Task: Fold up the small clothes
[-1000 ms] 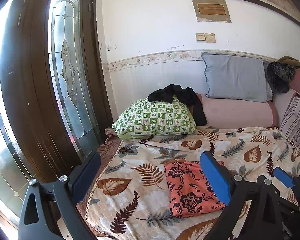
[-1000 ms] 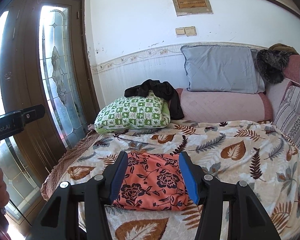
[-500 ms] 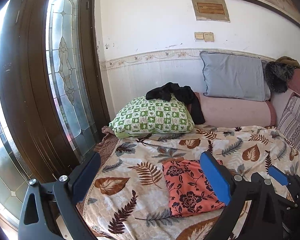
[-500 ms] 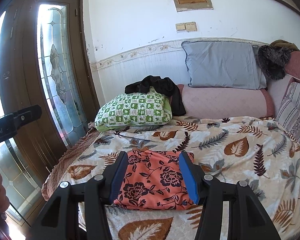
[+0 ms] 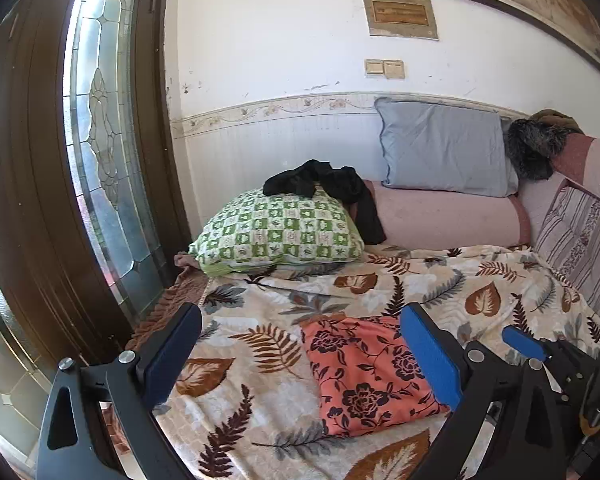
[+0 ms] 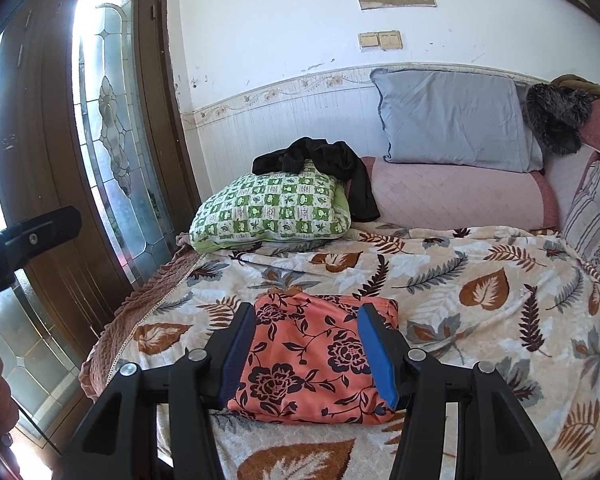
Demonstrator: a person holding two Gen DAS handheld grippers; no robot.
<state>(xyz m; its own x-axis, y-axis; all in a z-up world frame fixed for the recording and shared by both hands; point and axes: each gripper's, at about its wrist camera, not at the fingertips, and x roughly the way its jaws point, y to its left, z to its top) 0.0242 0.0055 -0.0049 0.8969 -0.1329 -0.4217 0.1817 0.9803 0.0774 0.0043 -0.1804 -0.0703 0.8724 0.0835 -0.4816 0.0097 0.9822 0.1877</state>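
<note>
While you hold both tools low over the bed, this is what lies before you, nearest first.
Right gripper: your jaws stand partly apart with nothing pinched; the blue pads frame the cloth from above, and whether they touch it cannot be told.
Left gripper: your jaws gape wide and empty; its right pad overlaps the cloth's right edge in view.
Folded floral garment: an orange piece with dark roses, lying flat near the bed's front edge, in a neat rectangle.
Leaf-print blanket: covers the bed under the garment; rumpled towards the back.
Green checked pillow: behind the garment, by the door side; a black garment is draped over its top.
Pink bolster: along the wall; a grey pillow leans above it.
Glass-panelled door: close at your left, beside the bed.
</note>
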